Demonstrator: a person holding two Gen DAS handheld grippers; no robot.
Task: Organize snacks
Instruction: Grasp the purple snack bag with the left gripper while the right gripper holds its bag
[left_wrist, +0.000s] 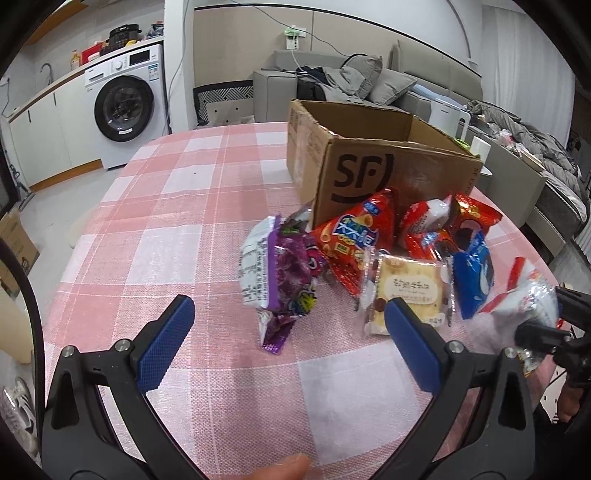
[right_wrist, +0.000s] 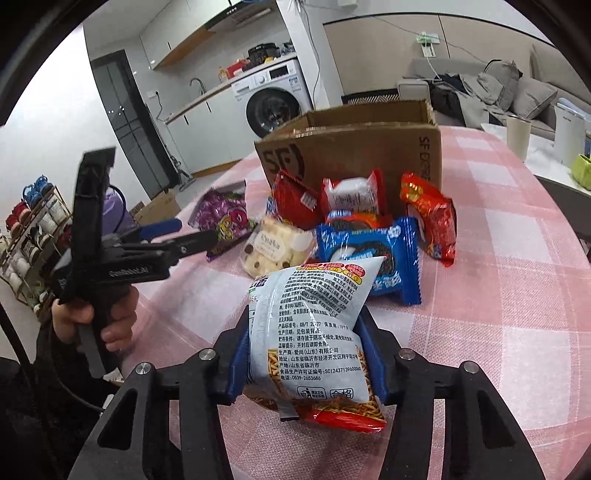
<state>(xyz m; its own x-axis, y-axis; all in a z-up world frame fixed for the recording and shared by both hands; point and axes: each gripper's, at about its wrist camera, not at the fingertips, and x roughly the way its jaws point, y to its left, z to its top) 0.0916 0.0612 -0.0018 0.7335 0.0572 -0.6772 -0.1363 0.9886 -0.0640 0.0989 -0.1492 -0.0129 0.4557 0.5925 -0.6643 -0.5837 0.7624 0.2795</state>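
On the pink-and-white checked tablecloth (left_wrist: 192, 206) the snacks lie heaped against the near face of the open brown cardboard box (left_wrist: 373, 166). Farthest left in the left wrist view sits the purple foil candy bag (left_wrist: 284, 273), then the red triangular chip packet (left_wrist: 351, 240), the clear-wrapped pale yellow cake slice (left_wrist: 406, 291), the blue cookie packet (left_wrist: 474, 273), and more red wrappers crowded behind them, hard against the box wall.

The left gripper (left_wrist: 290, 308) hangs above the cloth with its blue pads spread wide and nothing between them; the purple bag lies just ahead in the gap, and the right-hand pad overlaps the cake slice's near edge, though I cannot tell if it touches. A hand (right_wrist: 96, 317) grips its handle in the right wrist view.

At the right, the right gripper (right_wrist: 301, 343) has its blue pads pressed on both sides of the white noodle-snack bag with the red bottom edge (right_wrist: 314, 332), pinching it. That bag stands on end near the blue cookie packet, with the pile between it and the box.
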